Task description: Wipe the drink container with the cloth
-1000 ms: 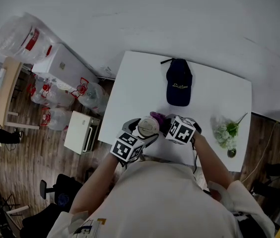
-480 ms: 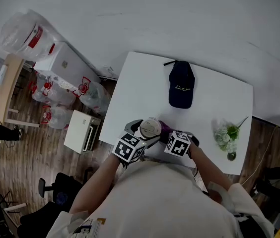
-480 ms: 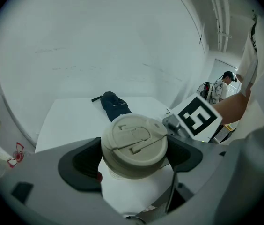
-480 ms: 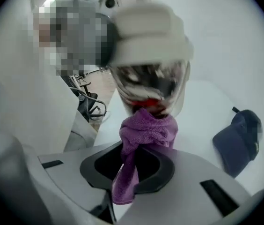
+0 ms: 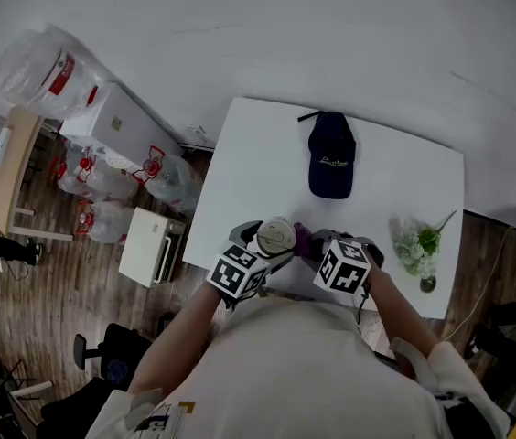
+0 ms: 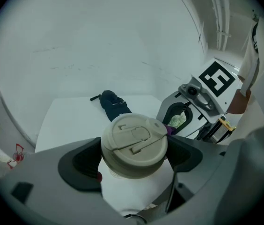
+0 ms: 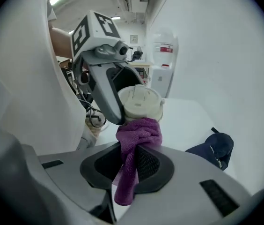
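Observation:
The drink container is a white cup with a beige lid, and my left gripper is shut on its body, holding it upright above the near edge of the white table. In the head view the cup's lid shows between the two marker cubes. A purple cloth is pinched in my right gripper, which is shut on it. The cloth's bunched end presses against the cup's side just below the lid. A little of the cloth shows beside the cup from above.
A dark blue cap lies at the table's far middle. A small bunch of white flowers sits near the table's right edge. Left of the table stand a white box and several large water bottles on the wooden floor.
My right gripper with the cloth has shifted about against the cup's side, first nearer me, then slightly right. The left gripper keeps the cup almost still.

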{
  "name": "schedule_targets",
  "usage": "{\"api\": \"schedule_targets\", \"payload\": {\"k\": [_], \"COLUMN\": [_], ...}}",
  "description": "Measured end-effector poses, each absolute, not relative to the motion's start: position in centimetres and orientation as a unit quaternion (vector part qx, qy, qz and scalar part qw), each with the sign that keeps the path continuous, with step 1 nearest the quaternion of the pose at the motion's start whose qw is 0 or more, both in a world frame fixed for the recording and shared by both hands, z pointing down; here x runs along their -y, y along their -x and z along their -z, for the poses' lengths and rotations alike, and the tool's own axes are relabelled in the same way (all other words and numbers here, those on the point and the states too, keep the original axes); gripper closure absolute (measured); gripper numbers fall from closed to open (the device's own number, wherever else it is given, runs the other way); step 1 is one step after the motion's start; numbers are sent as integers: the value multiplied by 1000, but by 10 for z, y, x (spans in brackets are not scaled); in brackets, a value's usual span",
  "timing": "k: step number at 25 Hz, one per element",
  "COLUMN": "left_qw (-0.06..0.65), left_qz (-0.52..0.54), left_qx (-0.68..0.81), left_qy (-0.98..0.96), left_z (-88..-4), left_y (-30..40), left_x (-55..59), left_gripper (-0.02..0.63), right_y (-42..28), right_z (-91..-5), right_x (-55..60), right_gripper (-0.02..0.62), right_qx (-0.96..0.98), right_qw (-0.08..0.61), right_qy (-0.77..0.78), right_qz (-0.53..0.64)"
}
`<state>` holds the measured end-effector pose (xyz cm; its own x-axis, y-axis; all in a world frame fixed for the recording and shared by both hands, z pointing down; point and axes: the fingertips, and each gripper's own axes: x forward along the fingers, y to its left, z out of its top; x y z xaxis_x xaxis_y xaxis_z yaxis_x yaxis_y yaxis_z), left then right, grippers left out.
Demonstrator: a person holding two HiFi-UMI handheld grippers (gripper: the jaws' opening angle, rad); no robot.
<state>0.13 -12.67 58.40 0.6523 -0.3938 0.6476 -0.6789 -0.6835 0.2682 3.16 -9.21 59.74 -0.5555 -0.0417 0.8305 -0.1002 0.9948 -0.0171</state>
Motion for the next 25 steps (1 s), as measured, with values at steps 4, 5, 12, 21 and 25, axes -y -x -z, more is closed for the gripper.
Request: {"api": "schedule_targets", "payload": {"k": [4, 5, 12, 21, 25], "left_qw": [250, 250, 247, 242, 244], "left_qz": [-283, -283, -283, -282, -281], "left_qx": [308, 309, 313, 315, 314], "left_qy": [-873, -873, -872, -873, -873], "left_z": [-584, -584, -585, -584, -584], "left_y": [-2, -1, -2, -4, -3], "left_x": [127, 128, 127, 127, 126], "left_gripper": [189, 189, 187, 187, 187], "right_y": [-25, -22, -19, -6, -3], "right_z": [-617, -626, -694, -684, -633], "right_x": [107, 110, 105, 55, 55], "right_gripper": [512, 512, 512, 511, 512], "right_qx": [885, 883, 859, 869, 879], "right_qw": [460, 462, 502, 480, 452], "right_qy": [-52, -54, -51, -32, -36], "right_qz": [-54, -57, -83, -118, -144]}}
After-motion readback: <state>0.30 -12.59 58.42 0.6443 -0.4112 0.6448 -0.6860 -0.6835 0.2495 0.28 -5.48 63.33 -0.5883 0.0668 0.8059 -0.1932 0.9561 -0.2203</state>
